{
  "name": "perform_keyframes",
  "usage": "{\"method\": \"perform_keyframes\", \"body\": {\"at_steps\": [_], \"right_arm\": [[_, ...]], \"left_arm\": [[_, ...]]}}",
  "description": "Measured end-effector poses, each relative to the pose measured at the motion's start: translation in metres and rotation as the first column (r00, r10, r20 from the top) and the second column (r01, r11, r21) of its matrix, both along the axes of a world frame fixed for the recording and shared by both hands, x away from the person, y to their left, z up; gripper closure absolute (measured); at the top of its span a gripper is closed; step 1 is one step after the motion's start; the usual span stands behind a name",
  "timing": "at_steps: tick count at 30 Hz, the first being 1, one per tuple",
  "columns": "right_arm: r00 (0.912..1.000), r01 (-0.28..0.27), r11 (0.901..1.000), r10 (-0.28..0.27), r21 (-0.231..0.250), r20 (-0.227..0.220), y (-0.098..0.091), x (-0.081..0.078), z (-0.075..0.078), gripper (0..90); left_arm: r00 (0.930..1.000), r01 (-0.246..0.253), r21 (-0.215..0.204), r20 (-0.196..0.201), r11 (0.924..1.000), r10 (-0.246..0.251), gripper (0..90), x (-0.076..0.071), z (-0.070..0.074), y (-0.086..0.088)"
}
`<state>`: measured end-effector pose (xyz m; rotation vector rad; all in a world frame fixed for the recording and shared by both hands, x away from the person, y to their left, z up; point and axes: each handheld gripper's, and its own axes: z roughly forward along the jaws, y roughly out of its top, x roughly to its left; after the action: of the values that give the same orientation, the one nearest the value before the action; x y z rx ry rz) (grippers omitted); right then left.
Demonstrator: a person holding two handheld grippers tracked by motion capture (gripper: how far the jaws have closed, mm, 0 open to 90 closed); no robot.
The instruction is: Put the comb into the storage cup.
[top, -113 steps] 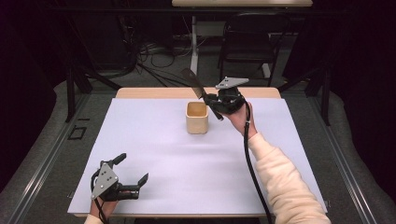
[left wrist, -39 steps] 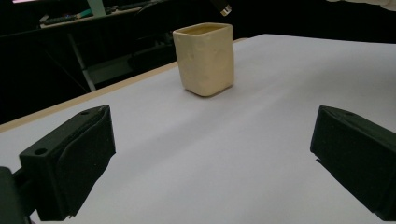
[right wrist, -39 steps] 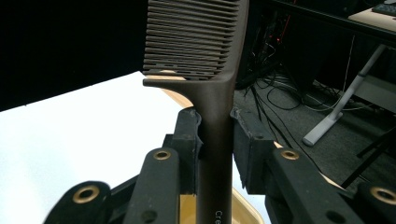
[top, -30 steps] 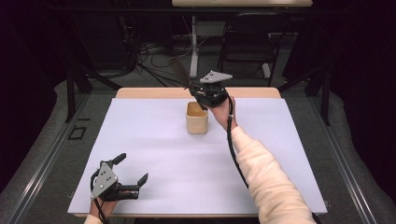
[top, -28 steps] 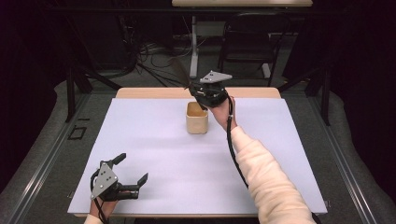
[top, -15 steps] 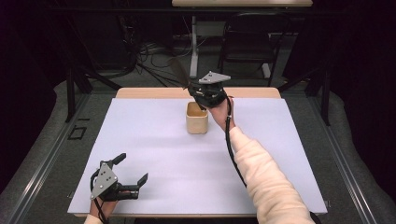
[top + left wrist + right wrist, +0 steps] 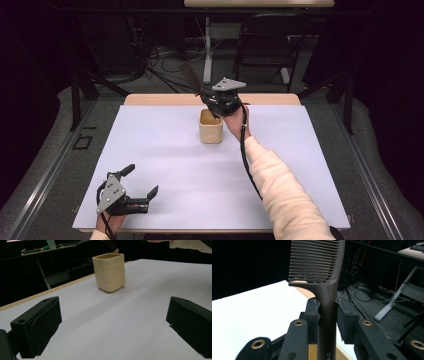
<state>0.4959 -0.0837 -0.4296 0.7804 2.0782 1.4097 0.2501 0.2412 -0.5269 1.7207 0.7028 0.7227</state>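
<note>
The right tongs (image 7: 212,100) are closed on the handle of a brown comb (image 7: 322,272); its toothed end rises above the jaws. In the high view these tongs are above the far rim of a cream cup (image 7: 210,128), which stands on the white counter (image 7: 165,165) near its far edge. The comb's lower end is at the cup's opening. The left tongs (image 7: 137,187) rest near the counter's near left corner, open and empty, well apart from the cup.

A cream cup (image 7: 109,272) stands upright on the white table (image 7: 140,315), beyond wide-apart black jaws.
</note>
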Motion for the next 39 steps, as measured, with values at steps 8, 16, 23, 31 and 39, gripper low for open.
{"method": "perform_keyframes", "body": {"at_steps": [8,16,23,31,39], "right_arm": [[1.0,-0.001,1.0,0.001,-0.007,-0.005,0.001,0.001,-0.006,72.0],[1.0,-0.002,1.0,0.002,-0.005,-0.006,0.002,0.002,-0.009,72.0],[0.9999,-0.002,1.0,0.002,-0.008,-0.011,0.002,0.002,-0.012,72.0],[0.9999,0.002,1.0,-0.002,-0.006,-0.015,0.0,0.003,-0.016,72.0],[0.9996,-0.006,0.9999,0.006,-0.013,-0.026,0.001,0.002,-0.019,72.0]], "left_arm": [[1.0,0.0,0.002,0.0,1.0,0.0,0.0,0.0,0.0,0.0],[1.0,0.001,0.001,0.001,1.0,-0.001,0.0,0.0,0.0,0.0],[1.0,-0.001,0.001,0.001,1.0,0.001,0.0,0.0,0.0,0.0],[1.0,-0.001,0.002,0.001,1.0,0.001,0.0,0.0,0.0,0.0],[1.0,-0.002,0.0,0.0,1.0,0.002,0.0,0.0,0.0,0.0]]}}
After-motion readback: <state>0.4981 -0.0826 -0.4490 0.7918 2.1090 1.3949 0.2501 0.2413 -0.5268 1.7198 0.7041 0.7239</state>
